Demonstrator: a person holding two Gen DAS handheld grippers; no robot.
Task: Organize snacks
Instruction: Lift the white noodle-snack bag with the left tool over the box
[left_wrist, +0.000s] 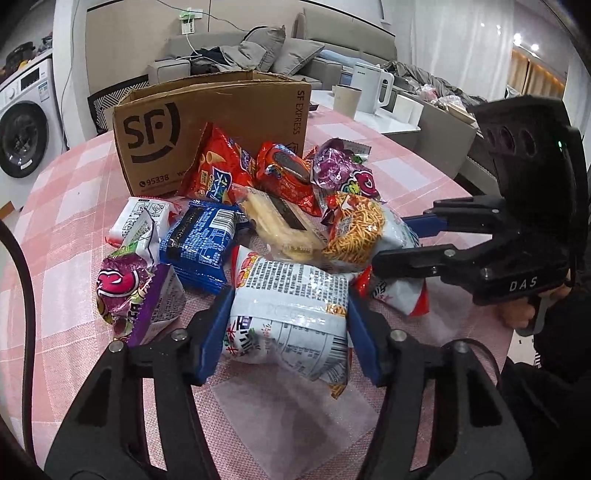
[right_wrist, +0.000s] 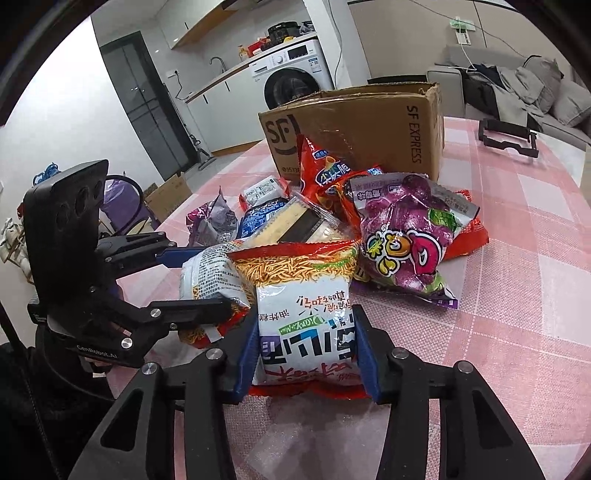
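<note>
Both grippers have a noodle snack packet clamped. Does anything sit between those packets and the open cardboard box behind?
Yes. A heap of snack packets lies between them and the brown cardboard box, including a clear-wrapped cracker pack and a tall red crisp bag leaning against its front wall. The box's open top looks unobstructed.

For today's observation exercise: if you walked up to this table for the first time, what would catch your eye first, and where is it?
First, the heap of bright snack packets mid-table on the pink checked tablecloth, with an open cardboard box marked SF standing just behind it. Nearest each camera, blue pads squeeze a white noodle packet: the left gripper holds one print-side up, the right gripper holds another. A purple grape-candy bag stands out at the heap's right edge.
</note>
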